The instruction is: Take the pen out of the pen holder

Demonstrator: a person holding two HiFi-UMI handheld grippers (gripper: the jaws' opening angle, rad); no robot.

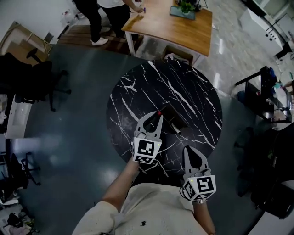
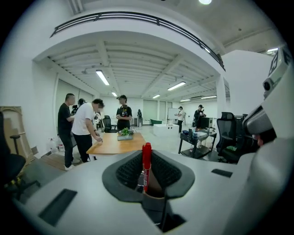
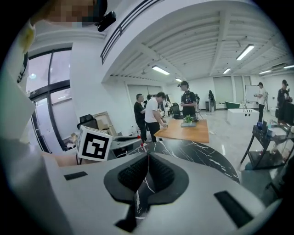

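Note:
A red pen (image 2: 146, 161) stands upright between the jaws of my left gripper (image 2: 147, 153), which is shut on it. In the head view the left gripper (image 1: 158, 116) points over the black marble table (image 1: 183, 87), with the pen's red tip (image 1: 159, 112) showing at its fingertips. A dark pen holder (image 1: 172, 120) sits just right of those fingertips. Its brownish inside (image 2: 155, 183) shows under the pen. My right gripper (image 1: 191, 151) hovers at the table's near edge, apart from the holder. The right gripper (image 3: 148, 157) is shut with nothing in it.
A wooden table (image 1: 174, 27) with a potted plant (image 1: 185, 7) stands beyond the marble table, and people (image 1: 98, 18) stand at its left end. Black office chairs (image 1: 36, 78) are at the left. A black cart (image 1: 266, 96) stands at the right.

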